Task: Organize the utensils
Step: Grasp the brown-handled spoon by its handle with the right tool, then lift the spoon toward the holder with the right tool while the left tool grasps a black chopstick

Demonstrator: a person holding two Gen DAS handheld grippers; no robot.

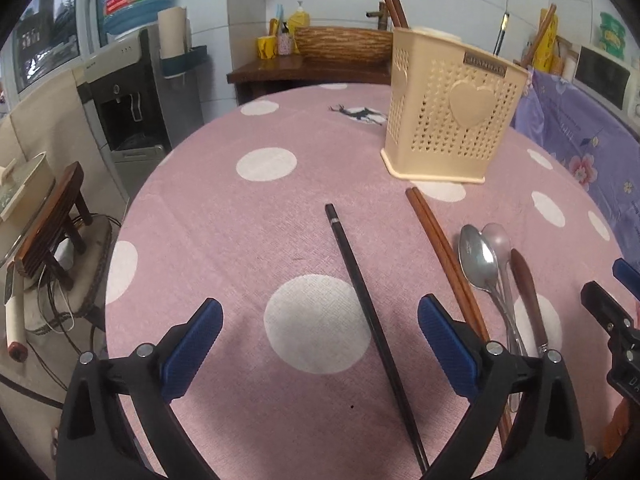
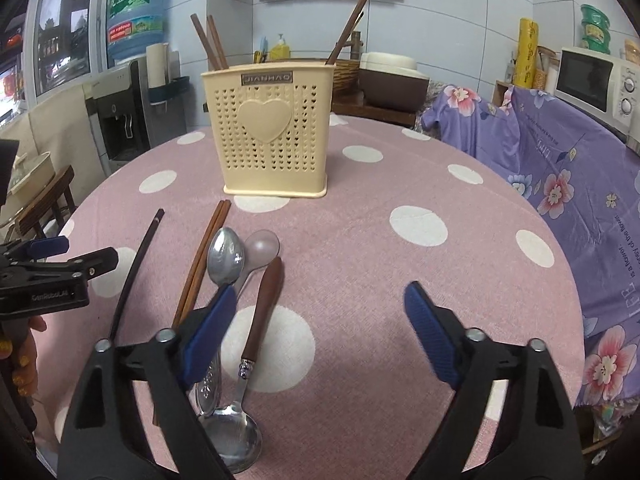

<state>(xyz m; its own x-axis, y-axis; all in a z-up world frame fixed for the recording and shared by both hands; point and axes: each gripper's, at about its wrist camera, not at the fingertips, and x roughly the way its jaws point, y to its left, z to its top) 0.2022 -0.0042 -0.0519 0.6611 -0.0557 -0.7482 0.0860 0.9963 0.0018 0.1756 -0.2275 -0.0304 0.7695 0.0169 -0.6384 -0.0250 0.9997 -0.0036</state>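
On the pink spotted bench (image 2: 400, 280), chopsticks (image 2: 200, 264) and spoons (image 2: 226, 256) lying loose before the cream holder (image 2: 272, 136), left gripper (image 1: 320, 340) and right gripper (image 2: 316, 328) jaws wide apart, holding nothing.

A pink polka-dot tabletop (image 1: 224, 220) spreads out ahead of the jaws. Beyond it to the left stands a water dispenser (image 2: 120, 120) carrying a blue bottle (image 2: 136, 12). Far right of the jaws sits a white microwave (image 2: 596, 80), with purple floral cloth (image 2: 560, 168) draped below it.
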